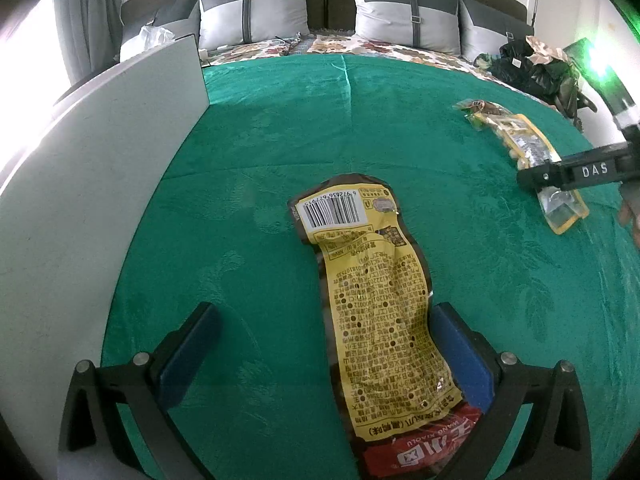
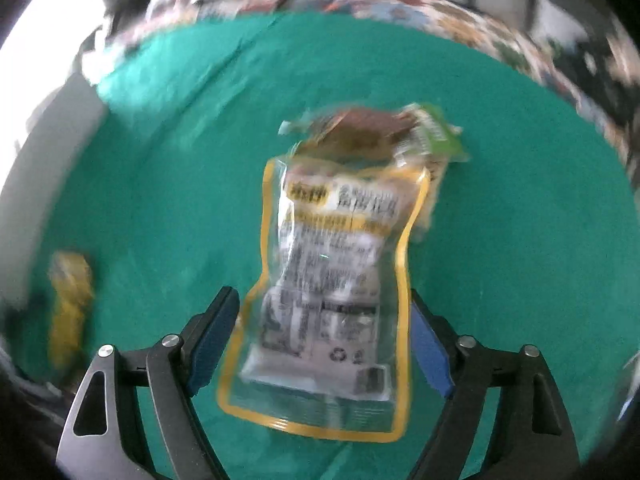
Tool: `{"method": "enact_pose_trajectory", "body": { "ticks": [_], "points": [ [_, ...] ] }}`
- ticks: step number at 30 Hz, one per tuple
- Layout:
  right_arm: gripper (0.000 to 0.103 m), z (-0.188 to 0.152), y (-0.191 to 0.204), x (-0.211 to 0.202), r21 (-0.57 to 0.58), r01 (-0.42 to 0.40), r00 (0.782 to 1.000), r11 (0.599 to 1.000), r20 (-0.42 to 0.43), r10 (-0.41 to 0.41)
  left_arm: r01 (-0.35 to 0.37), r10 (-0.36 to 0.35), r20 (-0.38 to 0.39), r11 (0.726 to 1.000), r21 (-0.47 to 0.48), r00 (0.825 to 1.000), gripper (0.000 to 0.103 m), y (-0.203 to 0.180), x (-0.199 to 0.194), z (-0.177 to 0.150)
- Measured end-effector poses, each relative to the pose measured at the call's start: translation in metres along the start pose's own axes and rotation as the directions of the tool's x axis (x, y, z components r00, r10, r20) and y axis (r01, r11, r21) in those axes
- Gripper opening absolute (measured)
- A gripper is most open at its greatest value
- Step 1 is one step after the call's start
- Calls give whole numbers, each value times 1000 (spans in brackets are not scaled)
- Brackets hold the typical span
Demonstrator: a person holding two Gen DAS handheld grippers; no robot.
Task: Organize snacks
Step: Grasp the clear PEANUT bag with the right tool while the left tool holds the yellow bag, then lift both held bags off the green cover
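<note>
A yellow and brown snack packet (image 1: 376, 304) lies on the green cloth (image 1: 280, 140), back side up, barcode at its far end. My left gripper (image 1: 324, 356) is open; the packet's near part lies between the fingers, against the right pad (image 1: 460, 356). A clear packet with a yellow border (image 2: 324, 296) lies between the open fingers of my right gripper (image 2: 324, 340); that view is blurred. This packet (image 1: 560, 208) and the right gripper's finger (image 1: 576, 172) above it also show in the left wrist view. A brown and green packet (image 2: 372, 132) lies just beyond it.
A grey board (image 1: 92, 184) stands along the cloth's left edge. Grey pillows (image 1: 256, 8) and a flowered bedspread (image 1: 360, 46) lie behind the cloth. Dark bags (image 1: 532, 68) are piled at the far right. The yellow and brown packet (image 2: 70, 300) shows at the left of the right wrist view.
</note>
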State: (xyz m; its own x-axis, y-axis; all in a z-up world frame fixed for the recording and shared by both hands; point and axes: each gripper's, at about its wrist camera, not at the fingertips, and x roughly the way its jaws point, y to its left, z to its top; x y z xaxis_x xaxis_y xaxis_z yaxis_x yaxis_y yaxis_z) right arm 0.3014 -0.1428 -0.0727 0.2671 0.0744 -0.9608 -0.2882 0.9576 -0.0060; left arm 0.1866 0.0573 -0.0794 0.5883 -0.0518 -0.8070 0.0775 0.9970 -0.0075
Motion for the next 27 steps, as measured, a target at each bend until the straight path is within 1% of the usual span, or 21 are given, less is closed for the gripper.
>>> {"method": "enact_pose_trajectory", "body": {
  "ticks": [1, 2, 3, 5, 8, 11, 12, 14, 16, 17, 18, 19, 21, 22, 23, 27],
  "points": [
    [75, -3, 1, -3, 11, -7, 1000, 1000, 11, 7, 0, 0, 0, 1000, 0, 1000, 103, 0, 0, 0],
    [65, -4, 0, -7, 29, -9, 1000, 1000, 22, 8, 0, 0, 0, 1000, 0, 1000, 103, 0, 0, 0],
    [60, -9, -1, -10, 54, -16, 1000, 998, 18, 15, 0, 0, 0, 1000, 0, 1000, 103, 0, 0, 0],
    [60, -20, -2, -15, 68, -45, 999, 997, 8, 45, 0, 0, 0, 1000, 0, 1000, 103, 0, 0, 0],
    [60, -47, -1, -28, 41, -61, 998, 997, 1, 61, 1, -1, 0, 1000, 0, 1000, 103, 0, 0, 0],
    [60, -86, -3, -45, 71, -115, 993, 991, -9, 116, 1, -1, 0, 1000, 0, 1000, 103, 0, 0, 0],
    [60, -101, -4, -51, 80, -122, 992, 989, -5, 123, 1, -1, 0, 1000, 0, 1000, 103, 1, 0, 0],
    [60, -136, -2, -62, 106, -111, 994, 988, 17, 110, 2, -2, 0, 1000, 0, 1000, 103, 0, 0, 0],
    [62, -161, 3, -72, 110, -85, 995, 990, 67, 78, 2, -2, 0, 1000, 0, 1000, 103, 1, 0, 0],
    [67, -172, 7, -76, 110, -71, 993, 991, 103, 60, 2, -2, -1, 1000, 0, 1000, 103, 1, 0, 0],
    [77, -177, 9, -76, 114, -62, 991, 992, 127, 47, 2, -2, -1, 1000, 0, 1000, 103, 1, 0, 0],
    [82, -182, 12, -73, 118, -47, 989, 992, 145, 29, 2, -2, -1, 1000, 0, 1000, 103, 1, 0, 0],
    [92, -182, 17, -63, 120, -10, 990, 993, 139, -7, 2, -2, -1, 1000, 0, 1000, 103, 2, 0, 0],
    [93, -181, 19, -62, 118, -3, 984, 993, 179, -18, 2, -2, -1, 1000, 0, 1000, 103, 1, 0, 0],
    [94, -182, 18, -61, 121, -4, 980, 993, 199, -20, 3, -3, -1, 1000, 0, 1000, 103, 1, 0, 0],
    [95, -181, 19, -57, 139, 3, 967, 990, 252, -38, 3, -3, -1, 1000, 0, 1000, 103, 1, 0, 0]
  ]
}}
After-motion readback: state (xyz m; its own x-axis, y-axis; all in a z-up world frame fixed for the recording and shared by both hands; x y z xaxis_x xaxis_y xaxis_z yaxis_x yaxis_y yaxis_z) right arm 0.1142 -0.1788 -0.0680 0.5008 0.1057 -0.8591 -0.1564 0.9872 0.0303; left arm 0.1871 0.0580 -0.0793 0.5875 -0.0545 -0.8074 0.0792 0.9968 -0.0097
